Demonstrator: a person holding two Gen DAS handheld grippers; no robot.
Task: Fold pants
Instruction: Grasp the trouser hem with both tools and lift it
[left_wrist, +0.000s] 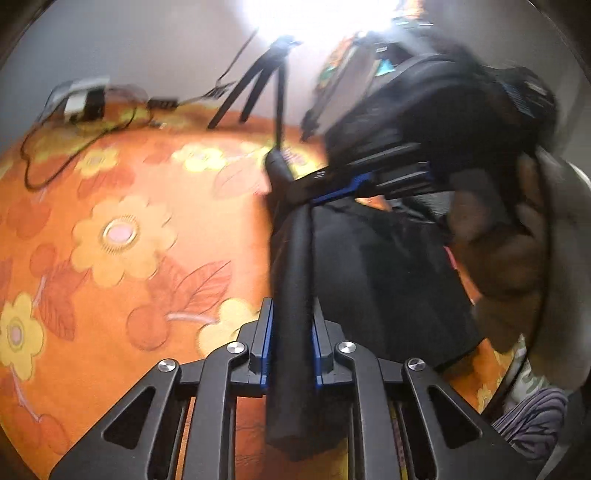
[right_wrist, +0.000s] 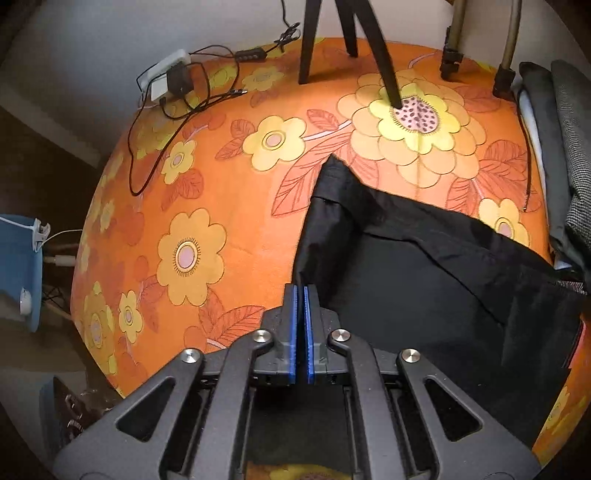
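Observation:
The black pants lie on the orange flowered cloth, spread toward the right, with one corner pointing to the far side. My right gripper is shut on the pants' left edge. In the left wrist view a thick fold of the black pants runs between the fingers of my left gripper, which is shut on it and holds it above the cloth. The right gripper shows there too, gripping the same fabric farther along. The view is blurred.
A black tripod stands at the far side on the cloth. A white power strip with adapter and cables lies at the far left. Dark folded clothes are stacked at the right. A blue box sits left, beyond the edge.

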